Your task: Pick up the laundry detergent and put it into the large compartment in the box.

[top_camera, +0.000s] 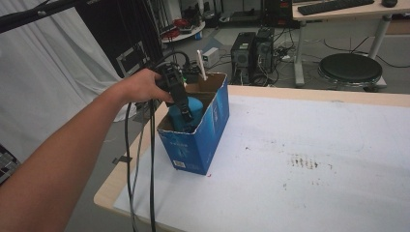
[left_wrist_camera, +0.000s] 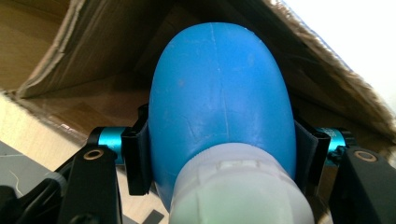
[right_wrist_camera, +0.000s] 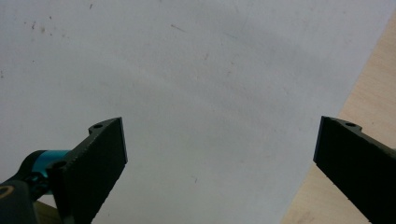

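Note:
A blue bottle (top_camera: 186, 116) with a pale cap end (left_wrist_camera: 238, 191) hangs partly inside a blue cardboard box (top_camera: 205, 140) at the table's left edge. My left gripper (top_camera: 186, 115) is shut on the bottle, its two black pads (left_wrist_camera: 136, 161) pressed against the blue sides just above the cap. In the left gripper view the bottle (left_wrist_camera: 222, 98) points into the box's brown interior (left_wrist_camera: 93, 60). My right gripper (right_wrist_camera: 219, 161) stands open over the white table cover (right_wrist_camera: 201, 70), nothing between its jaws.
The white sheet (top_camera: 300, 159) covers most of the wooden table (top_camera: 309, 92); it bears a dark smudge (top_camera: 303, 162). Black cables (top_camera: 140, 159) trail from my left hand past the table edge. A white stick (top_camera: 201, 65) stands in the box's far end. Computer towers (top_camera: 251, 50) and a round stool (top_camera: 350, 70) stand behind.

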